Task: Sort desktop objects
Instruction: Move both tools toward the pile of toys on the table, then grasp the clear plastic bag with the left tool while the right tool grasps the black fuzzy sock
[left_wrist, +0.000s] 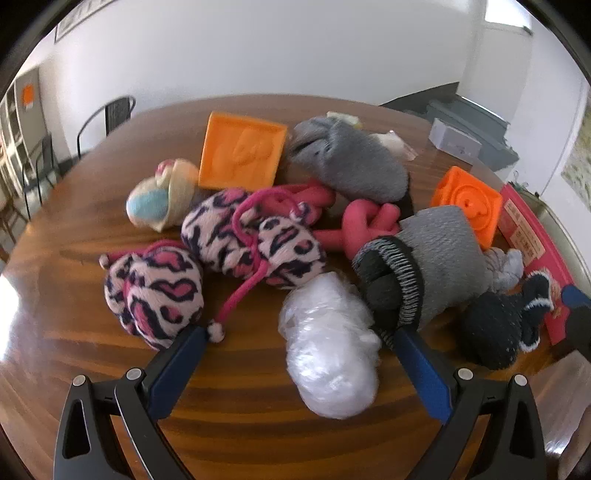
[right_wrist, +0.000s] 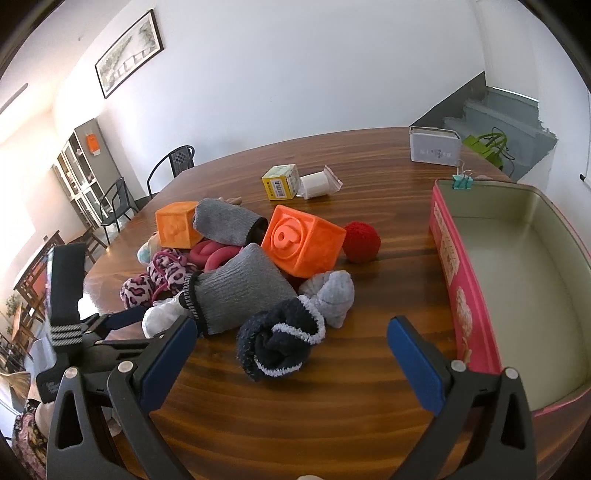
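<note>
Wooden table (right_wrist: 332, 398), heaped socks: dark navy roll (right_wrist: 279, 345), white-trimmed.

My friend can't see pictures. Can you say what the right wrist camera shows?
The open right hand-held gripper hovers over a wooden table, its fingers either side of a rolled dark blue sock. Behind lie grey socks, two orange blocks and a red ball; an empty pink tin sits right.

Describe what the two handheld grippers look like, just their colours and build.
Both match: the left gripper and right gripper each have two flat blue fingers on black plastic linkage arms with triangular cutouts and silver pivot bolts. No cables or markings are visible.
</note>
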